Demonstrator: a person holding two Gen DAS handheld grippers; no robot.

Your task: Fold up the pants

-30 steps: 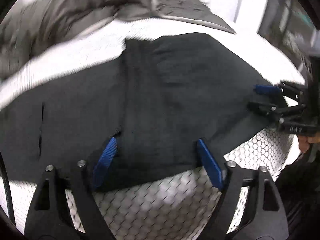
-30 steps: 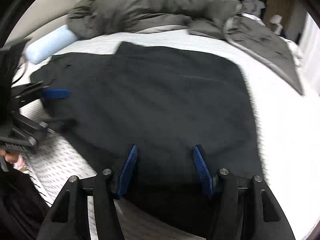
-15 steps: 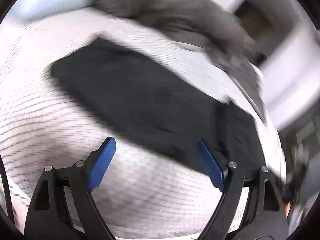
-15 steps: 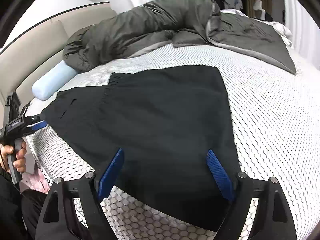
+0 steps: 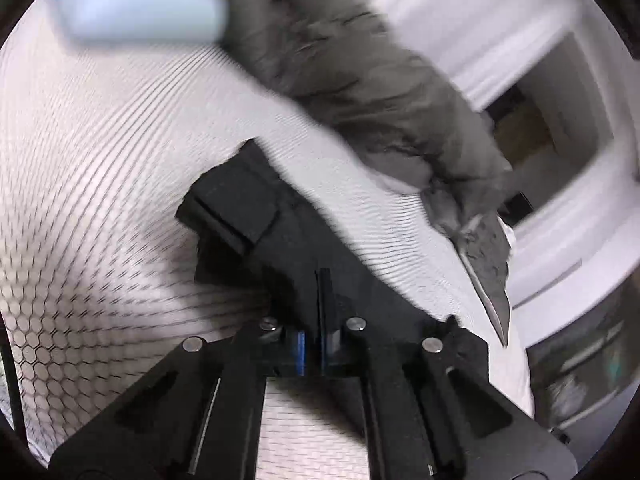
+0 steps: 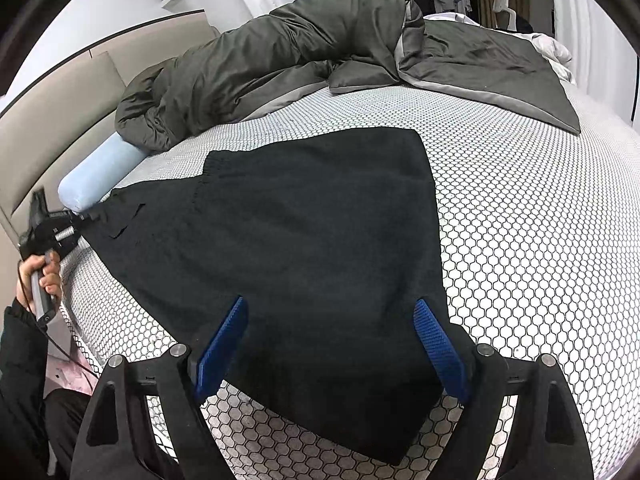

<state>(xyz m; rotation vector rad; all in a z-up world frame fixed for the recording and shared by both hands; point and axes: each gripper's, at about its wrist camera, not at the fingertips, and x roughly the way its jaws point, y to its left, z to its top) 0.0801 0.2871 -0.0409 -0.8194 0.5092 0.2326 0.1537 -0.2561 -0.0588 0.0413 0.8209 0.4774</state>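
Note:
Black pants (image 6: 312, 220) lie partly folded on the honeycomb-patterned bed (image 6: 520, 220), with one layer doubled over the middle. My right gripper (image 6: 330, 306) hovers open above their near edge, blue pads apart, nothing pinched. My left gripper (image 6: 90, 216) sits at the pants' far left end, held by a person's hand (image 6: 44, 276). In the left wrist view that gripper (image 5: 320, 276) is shut, its fingers pressed together on the dark cloth of the pants (image 5: 240, 216), whose pocket end bunches just ahead of the tips.
A rumpled grey duvet (image 6: 280, 52) lies along the back of the bed. A pale blue bolster pillow (image 6: 100, 168) rests against the beige headboard (image 6: 52, 120), close to the left gripper. Bare mattress stretches to the right of the pants.
The left gripper swung from the pants' middle to their far end and shut on the cloth. The right gripper's jaws widened and it drew back a little.

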